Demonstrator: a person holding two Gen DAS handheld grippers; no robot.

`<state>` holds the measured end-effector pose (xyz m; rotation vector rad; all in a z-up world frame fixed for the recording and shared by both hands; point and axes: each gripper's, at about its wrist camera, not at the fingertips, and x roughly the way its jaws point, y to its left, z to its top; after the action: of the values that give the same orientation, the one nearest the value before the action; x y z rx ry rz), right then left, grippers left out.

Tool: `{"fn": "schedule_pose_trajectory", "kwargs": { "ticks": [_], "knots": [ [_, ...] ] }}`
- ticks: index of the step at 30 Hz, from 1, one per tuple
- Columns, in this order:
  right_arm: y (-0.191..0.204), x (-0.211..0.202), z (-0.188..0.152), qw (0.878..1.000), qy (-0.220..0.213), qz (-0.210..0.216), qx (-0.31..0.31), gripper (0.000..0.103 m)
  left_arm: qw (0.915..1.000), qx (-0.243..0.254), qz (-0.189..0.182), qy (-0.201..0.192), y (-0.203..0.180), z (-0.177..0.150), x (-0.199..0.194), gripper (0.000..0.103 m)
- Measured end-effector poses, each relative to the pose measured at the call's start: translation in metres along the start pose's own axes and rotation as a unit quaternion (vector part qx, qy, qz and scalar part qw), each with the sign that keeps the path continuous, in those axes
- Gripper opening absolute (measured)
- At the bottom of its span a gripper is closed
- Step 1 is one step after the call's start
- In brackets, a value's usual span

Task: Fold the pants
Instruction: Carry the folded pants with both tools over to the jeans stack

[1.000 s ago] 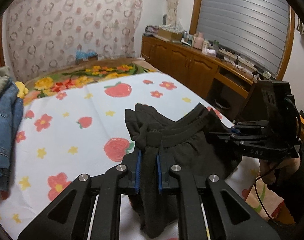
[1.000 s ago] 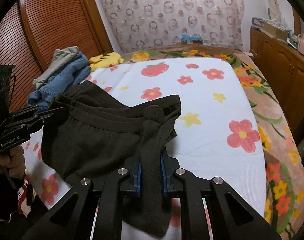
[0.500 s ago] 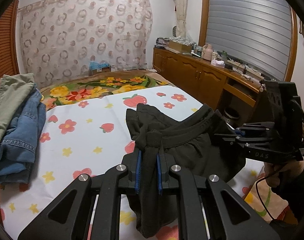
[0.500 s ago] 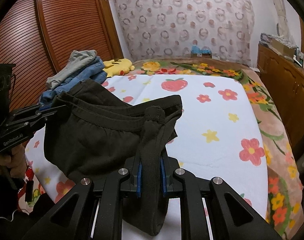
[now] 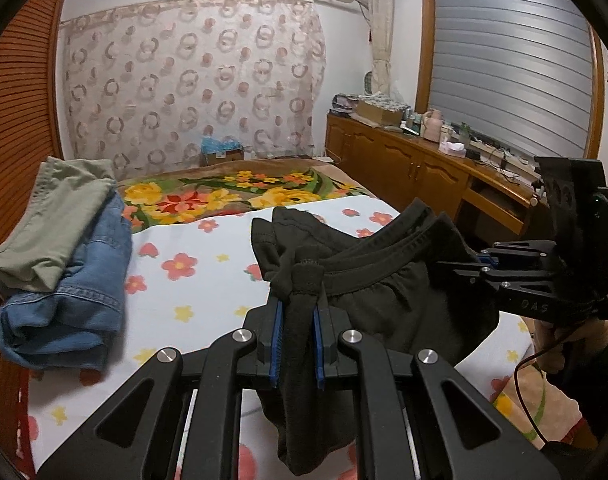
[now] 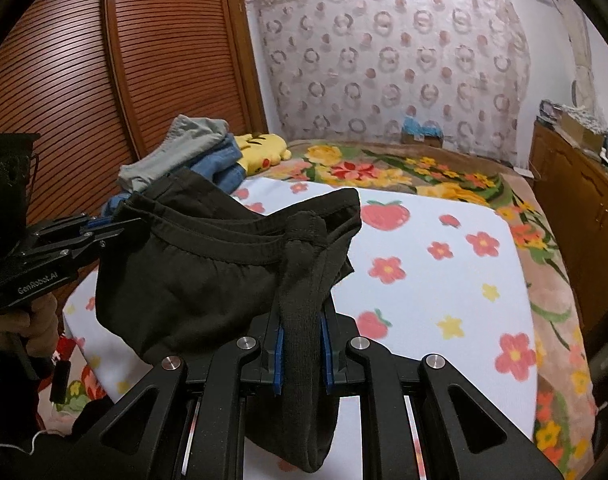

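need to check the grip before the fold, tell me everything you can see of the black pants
The black pants look like soft knit fabric with a gathered elastic waistband. They hang bunched in the air above the flowered sheet, waistband stretched between the two grippers. The left gripper and right gripper each clamp a thick gathered end, and the loose cloth droops below them. Nothing else visibly touches them.
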<state>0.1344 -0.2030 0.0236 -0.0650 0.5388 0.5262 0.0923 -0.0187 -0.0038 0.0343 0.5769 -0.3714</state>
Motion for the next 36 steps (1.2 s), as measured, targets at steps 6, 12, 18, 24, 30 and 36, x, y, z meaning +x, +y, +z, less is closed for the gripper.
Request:
{"fn": "schedule_pose_trajectory", "kwargs": {
  "ticks": [6, 12, 18, 24, 30, 36],
  "knots": [
    [0.002, 0.026, 0.007, 1.0, 0.006, 0.014, -0.009, 0.014, 0.9998, -0.011, 0.012, 0.009, 0.023, -0.002, 0.006, 0.014],
    [-0.01, 0.054, 0.034, 0.999, 0.012, 0.023, -0.02, 0.014, 0.9995, -0.025, 0.018, 0.012, 0.047, 0.013, 0.021, 0.014],
    [-0.018, 0.081, 0.063, 0.999, 0.008, 0.028, -0.028, 0.014, 0.9993, -0.028, 0.022, 0.01, 0.066, 0.032, 0.038, 0.014],
    [-0.026, 0.108, 0.082, 0.999, 0.006, 0.033, -0.036, 0.014, 0.999, -0.029, 0.032, 0.01, 0.081, 0.047, 0.052, 0.014],
    [-0.022, 0.124, 0.102, 0.997, -0.009, 0.039, -0.059, 0.014, 0.9985, -0.026, 0.047, -0.013, 0.094, 0.061, 0.046, 0.014],
    [-0.006, 0.142, 0.122, 0.994, -0.024, 0.048, -0.093, 0.014, 0.996, -0.037, 0.071, -0.038, 0.117, 0.069, 0.026, 0.014]
  ]
}}
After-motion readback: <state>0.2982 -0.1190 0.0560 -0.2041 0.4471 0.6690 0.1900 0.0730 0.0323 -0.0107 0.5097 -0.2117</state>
